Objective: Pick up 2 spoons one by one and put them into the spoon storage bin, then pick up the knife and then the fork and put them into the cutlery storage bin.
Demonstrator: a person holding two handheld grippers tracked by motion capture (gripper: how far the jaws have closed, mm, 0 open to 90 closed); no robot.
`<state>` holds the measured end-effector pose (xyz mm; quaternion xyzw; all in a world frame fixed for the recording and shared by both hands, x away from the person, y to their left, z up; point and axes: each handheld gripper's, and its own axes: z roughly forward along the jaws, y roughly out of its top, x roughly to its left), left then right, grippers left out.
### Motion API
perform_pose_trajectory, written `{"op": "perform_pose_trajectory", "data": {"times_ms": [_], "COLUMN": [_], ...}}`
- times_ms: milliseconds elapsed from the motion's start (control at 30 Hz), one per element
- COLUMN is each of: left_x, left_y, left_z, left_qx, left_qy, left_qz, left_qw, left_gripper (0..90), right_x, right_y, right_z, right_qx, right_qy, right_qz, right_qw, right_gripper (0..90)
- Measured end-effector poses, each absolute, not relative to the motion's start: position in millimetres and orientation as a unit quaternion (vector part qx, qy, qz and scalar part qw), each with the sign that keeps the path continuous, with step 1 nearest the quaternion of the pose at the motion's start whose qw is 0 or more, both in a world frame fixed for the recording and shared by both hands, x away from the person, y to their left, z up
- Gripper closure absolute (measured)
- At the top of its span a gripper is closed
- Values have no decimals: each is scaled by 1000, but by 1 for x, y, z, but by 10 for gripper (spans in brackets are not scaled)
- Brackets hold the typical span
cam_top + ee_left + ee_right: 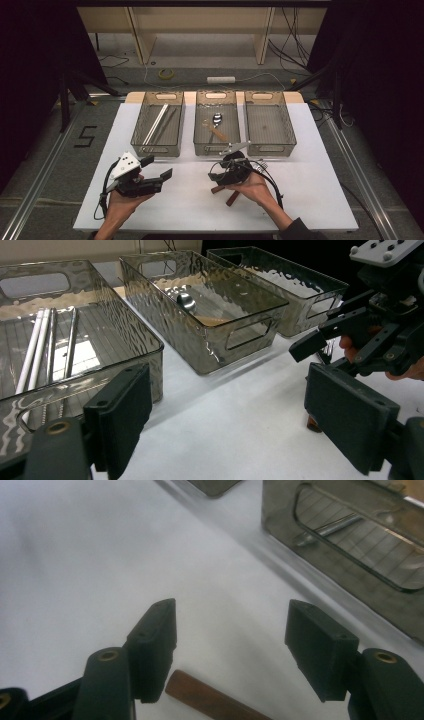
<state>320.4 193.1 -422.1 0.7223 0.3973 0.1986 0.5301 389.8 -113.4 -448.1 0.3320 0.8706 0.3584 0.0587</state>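
Two brown wooden handles (226, 194) lie flat on the white bench (310, 200) near its front edge — side by side, slanted — one blunt end (210, 698) resting just below the right gripper (230, 645), between its wide-parted jaws.

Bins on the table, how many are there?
3, in a row at the table's far side: the left bin holds long sticks, the middle bin a spoon, and the right bin looks empty.

Three clear bins (265, 145) — chopsticks (156, 123) left, spoon (217, 119) middle.
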Motion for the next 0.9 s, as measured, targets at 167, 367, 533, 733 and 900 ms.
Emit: {"op": "perform_pose_trajectory", "data": {"times_ms": [167, 367, 533, 733, 900], "left_x": [320, 320, 320, 321, 320], "left_y": [193, 193, 193, 192, 192], "left_z": [-422, -422, -422, -422, -422], "left_qx": [723, 723, 724, 724, 725], "left_qy": [396, 396, 395, 396, 395], "left_qz": [199, 198, 198, 197, 198], "left_qw": [530, 531, 530, 529, 529], "left_gripper": [187, 188, 188, 188, 188], "right_x": [389, 389, 387, 387, 386], "right_y": [-112, -112, -109, -106, -103], "right_z": [-452, -458, -464, -471, -474], "right_qx": [328, 320, 310, 300, 297], "right_qy": [875, 883, 893, 906, 912], "right_qz": [352, 341, 323, 296, 281], "right_qw": [54, 46, 49, 45, 36], "right_gripper": [421, 594, 736, 848, 891]}}
